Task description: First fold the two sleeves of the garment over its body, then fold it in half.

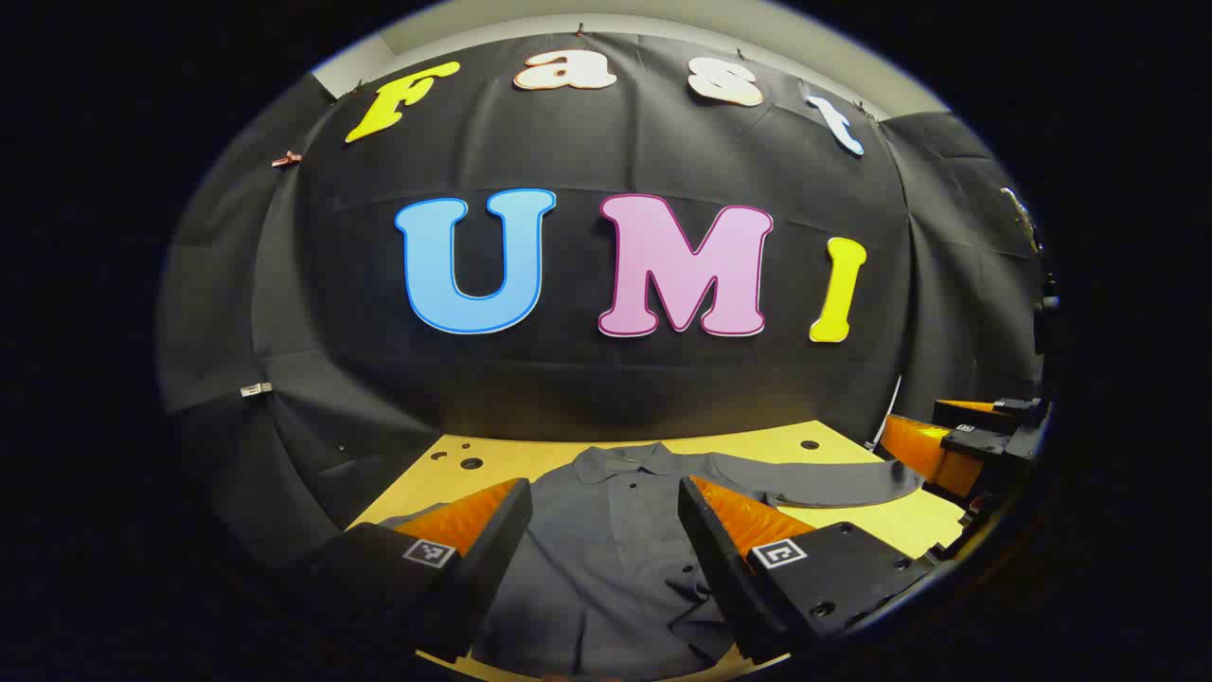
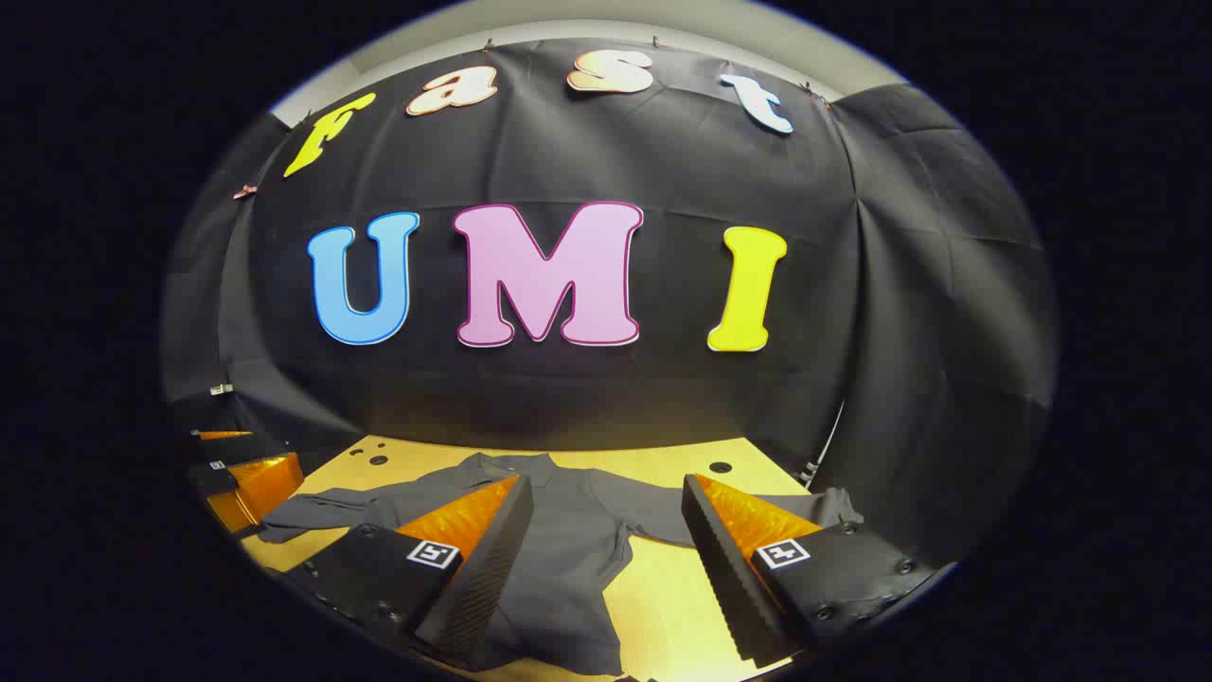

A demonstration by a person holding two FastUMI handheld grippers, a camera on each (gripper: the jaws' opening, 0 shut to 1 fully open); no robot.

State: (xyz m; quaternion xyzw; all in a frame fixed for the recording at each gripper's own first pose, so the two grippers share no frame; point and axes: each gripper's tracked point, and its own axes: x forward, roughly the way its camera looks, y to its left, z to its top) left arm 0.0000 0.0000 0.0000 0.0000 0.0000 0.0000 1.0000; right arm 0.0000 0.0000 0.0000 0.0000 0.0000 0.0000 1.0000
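Garment (image 1: 606, 549): dark grey collared shirt, spread flat on yellow table (image 1: 909, 521), collar toward 12 o'clock by booth wall, both sleeves outstretched, unfolded.

Left gripper (image 1: 606, 493): fingers apart, hovering above shirt body, gripping nothing. Sleeve (image 1: 833, 478) runs toward 3 o'clock, ending near right gripper (image 1: 956, 445).

Right gripper (image 2: 606, 493): fingers apart, empty, above shirt's side and bare table. Other sleeve (image 2: 322, 511) reaches toward 9 o'clock, near left gripper (image 2: 237, 474).

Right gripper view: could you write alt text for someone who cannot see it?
A dark grey shirt lies flat on a yellow table, collar toward the black cloth wall, both sleeves spread out to the sides. The right gripper hangs open above it, holding nothing. The left gripper shows at the left edge.
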